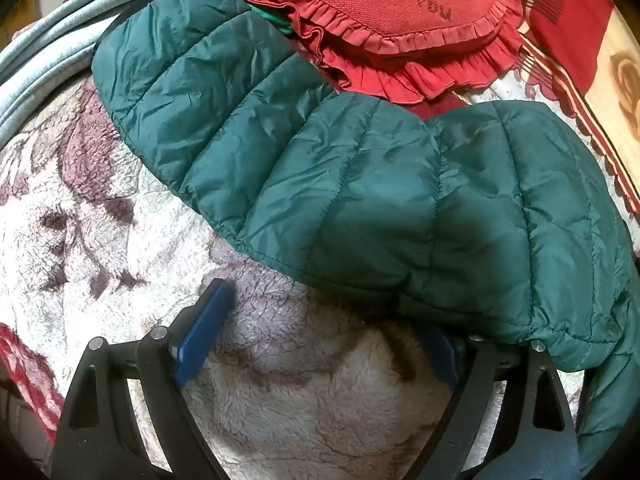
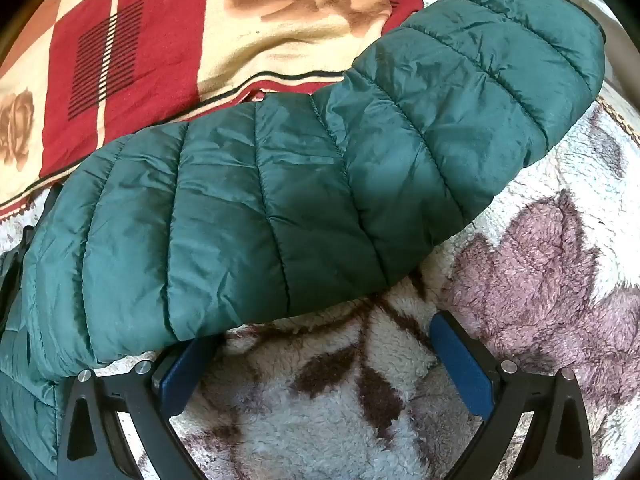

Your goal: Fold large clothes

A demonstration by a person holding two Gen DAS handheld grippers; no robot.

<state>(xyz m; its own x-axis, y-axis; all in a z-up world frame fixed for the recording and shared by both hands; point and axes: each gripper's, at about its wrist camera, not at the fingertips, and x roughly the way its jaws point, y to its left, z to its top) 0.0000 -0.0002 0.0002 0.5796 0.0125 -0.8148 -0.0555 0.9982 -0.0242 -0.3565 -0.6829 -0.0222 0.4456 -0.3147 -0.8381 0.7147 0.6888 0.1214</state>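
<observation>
A green quilted jacket is spread on a fluffy flowered blanket, with a red frilled cushion at its 12 o'clock. The left gripper is held wide with nothing between its pads, its right finger tucked under the jacket's hem. The right gripper is likewise spread wide and empty, the jacket sleeve lying at 12 o'clock.

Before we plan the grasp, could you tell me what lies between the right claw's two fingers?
Only the fleecy floral blanket: in the right wrist view the right claw stands open over it, the green puffer jacket just beyond, covering one fingertip.
</observation>
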